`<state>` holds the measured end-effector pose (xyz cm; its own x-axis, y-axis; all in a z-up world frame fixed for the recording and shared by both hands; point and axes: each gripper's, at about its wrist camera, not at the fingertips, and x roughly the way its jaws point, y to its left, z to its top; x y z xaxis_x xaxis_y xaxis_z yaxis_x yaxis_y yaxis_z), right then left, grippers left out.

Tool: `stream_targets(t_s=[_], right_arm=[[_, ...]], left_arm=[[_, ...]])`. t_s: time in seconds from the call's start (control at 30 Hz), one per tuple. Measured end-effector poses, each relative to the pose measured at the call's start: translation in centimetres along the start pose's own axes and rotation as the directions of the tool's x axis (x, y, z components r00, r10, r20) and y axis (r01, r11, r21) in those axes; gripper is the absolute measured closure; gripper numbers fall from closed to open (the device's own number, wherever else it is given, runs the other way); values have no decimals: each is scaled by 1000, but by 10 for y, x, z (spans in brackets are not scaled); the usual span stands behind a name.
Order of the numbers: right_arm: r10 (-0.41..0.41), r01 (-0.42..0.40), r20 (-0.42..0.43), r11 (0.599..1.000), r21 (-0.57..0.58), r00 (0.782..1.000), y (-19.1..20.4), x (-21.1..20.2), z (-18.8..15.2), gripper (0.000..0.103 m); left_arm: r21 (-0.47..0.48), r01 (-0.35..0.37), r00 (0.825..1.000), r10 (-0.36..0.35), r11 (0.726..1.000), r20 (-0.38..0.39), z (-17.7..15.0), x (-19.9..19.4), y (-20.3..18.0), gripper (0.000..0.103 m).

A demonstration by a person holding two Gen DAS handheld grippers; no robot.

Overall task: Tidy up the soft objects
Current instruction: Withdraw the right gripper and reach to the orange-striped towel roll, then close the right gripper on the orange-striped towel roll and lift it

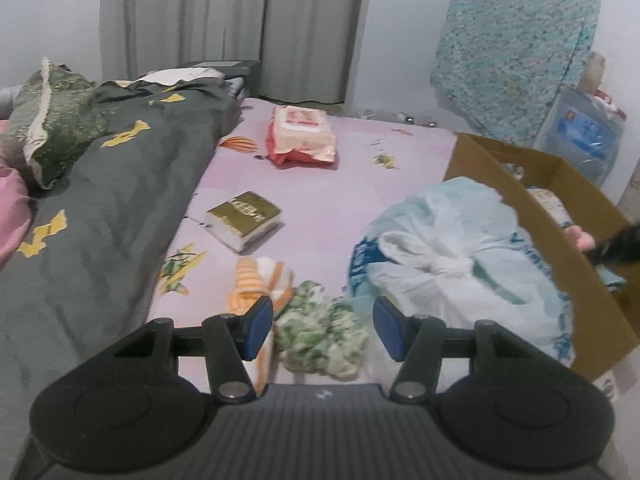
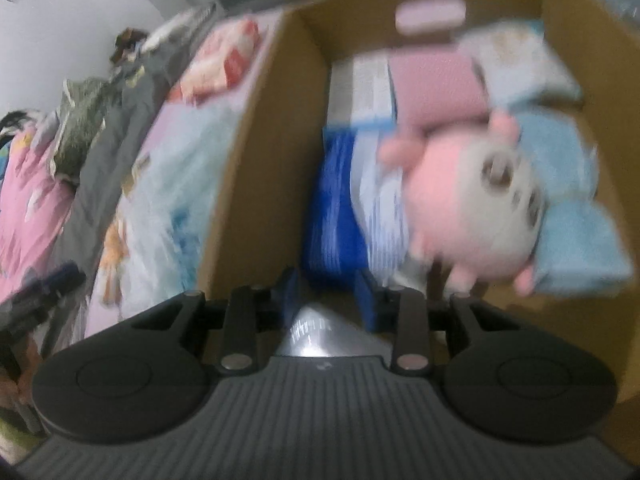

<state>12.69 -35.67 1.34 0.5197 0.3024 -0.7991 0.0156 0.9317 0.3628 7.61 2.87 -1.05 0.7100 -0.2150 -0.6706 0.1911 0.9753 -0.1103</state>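
plush toy (image 2: 472, 204) blurred, box (image 1: 580, 216) cropped

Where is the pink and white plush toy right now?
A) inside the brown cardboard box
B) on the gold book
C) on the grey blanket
A: the pink and white plush toy lies inside the brown cardboard box, on blue packs.

The bedsheet (image 1: 320, 200) is pale lilac with small cartoon prints. The quilt (image 1: 100, 200) is dark grey with yellow shapes. The curtain (image 1: 232, 20) is plain grey. The wipes pack (image 1: 302, 134) is pink and red. The tissue pack (image 1: 243, 218) is gold. One cloth (image 1: 256, 280) has orange and white stripes, another (image 1: 320, 332) green and white blotches. The box (image 1: 592, 300) is brown. The plush toy (image 2: 472, 200) is pink and white.
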Motion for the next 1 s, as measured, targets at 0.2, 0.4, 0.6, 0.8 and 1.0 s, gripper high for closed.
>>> stream_targets(t_s=[0.2,0.4,0.6,0.8,1.0], right_arm=[[89,-78,111,992,-95,990,55,-25,39,62],[303,-312,-76,934,-173,950,145,32,62,51],[348,-394,-344,916,-74,872,211,138,60,49],[292,-332,-482,943,3,826,243,215,39,49],[269,-298,-495,954,23,826,257,246,29,49]], left_arm=[[0,-88,996,88,996,-25,1,10,12,46],[7,-106,992,107,994,-71,-2,27,23,49],[16,-119,987,120,993,-109,-7,46,30,59],[10,-117,982,117,993,-147,-11,59,40,61],[-46,-90,987,83,995,-135,-11,56,52,67]])
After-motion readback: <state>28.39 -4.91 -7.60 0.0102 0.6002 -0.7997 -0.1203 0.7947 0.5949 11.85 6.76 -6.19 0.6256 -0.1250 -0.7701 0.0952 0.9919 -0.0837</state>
